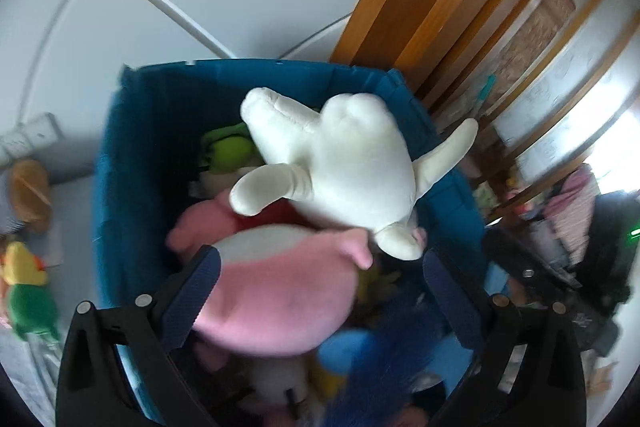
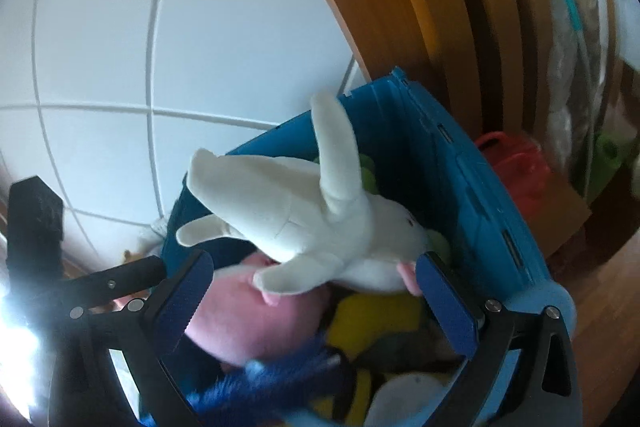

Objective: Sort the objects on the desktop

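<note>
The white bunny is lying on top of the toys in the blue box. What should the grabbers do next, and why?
Probably lift both grippers up and away. The white bunny lies on the pink plush inside the blue box, and neither the left gripper nor the right gripper grips it; both stand open, so it looks already dropped in.

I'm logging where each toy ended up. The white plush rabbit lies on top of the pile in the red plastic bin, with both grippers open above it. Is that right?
Not quite: the bin is blue, not red. Both wrist views show the white plush rabbit lying on top of the toys in the blue plastic bin, with the left gripper and right gripper open above it.
</note>
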Demonstrator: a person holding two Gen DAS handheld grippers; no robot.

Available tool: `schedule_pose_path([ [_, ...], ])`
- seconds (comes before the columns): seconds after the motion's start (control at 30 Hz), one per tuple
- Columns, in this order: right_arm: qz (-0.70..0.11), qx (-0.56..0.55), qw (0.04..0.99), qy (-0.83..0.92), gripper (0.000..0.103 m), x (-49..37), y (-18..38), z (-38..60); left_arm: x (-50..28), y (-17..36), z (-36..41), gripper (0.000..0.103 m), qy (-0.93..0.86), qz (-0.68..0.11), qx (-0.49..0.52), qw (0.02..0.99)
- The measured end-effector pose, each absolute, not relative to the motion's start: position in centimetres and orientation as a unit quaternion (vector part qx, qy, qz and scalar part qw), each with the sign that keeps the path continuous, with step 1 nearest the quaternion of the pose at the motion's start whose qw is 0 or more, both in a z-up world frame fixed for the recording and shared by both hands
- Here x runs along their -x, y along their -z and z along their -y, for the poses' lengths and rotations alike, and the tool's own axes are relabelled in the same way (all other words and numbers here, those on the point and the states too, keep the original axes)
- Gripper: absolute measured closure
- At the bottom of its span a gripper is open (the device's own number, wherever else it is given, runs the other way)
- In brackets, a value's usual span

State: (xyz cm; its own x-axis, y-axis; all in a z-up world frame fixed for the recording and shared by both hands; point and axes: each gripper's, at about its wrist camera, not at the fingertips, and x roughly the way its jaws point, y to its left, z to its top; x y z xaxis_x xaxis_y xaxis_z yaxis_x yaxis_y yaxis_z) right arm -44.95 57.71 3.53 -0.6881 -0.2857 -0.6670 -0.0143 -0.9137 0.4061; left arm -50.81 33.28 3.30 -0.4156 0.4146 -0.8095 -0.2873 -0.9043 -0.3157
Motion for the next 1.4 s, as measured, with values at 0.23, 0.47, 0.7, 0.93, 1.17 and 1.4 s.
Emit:
schedule_pose_path([
  [0.23, 0.149, -0.386, 0.061, 0.908, 0.001, 40.9, -5.1, -54.8, 46.5, -5.6, -33.8, 0.0, -0.856, 0.025, 0.487, 0.173],
  [0.47, 0.091, -0.362, 0.029, 0.927, 0.001, 35.5, -6.5, -52.0, 40.4, -7.2, -32.4, 0.0, -0.882, -0.017, 0.446, 0.153],
  [0.7, 0.034, -0.345, -0.01, 0.938, 0.001, 29.7, -6.9, -48.5, 33.0, -9.0, -29.3, 0.0, -0.911, -0.031, 0.385, 0.147],
  [0.93, 0.039, -0.318, -0.022, 0.947, 0.001, 23.8, -6.8, -45.4, 26.3, -9.6, -25.5, 0.0, -0.922, -0.034, 0.349, 0.163],
  [1.17, 0.039, -0.283, -0.03, 0.958, 0.001, 17.5, -6.6, -41.0, 19.5, -8.3, -21.5, 0.0, -0.936, -0.046, 0.317, 0.148],
  [1.4, 0.047, -0.25, -0.057, 0.965, 0.001, 10.4, -5.1, -37.2, 13.7, -5.4, -17.6, 0.0, -0.938, -0.027, 0.296, 0.177],
])
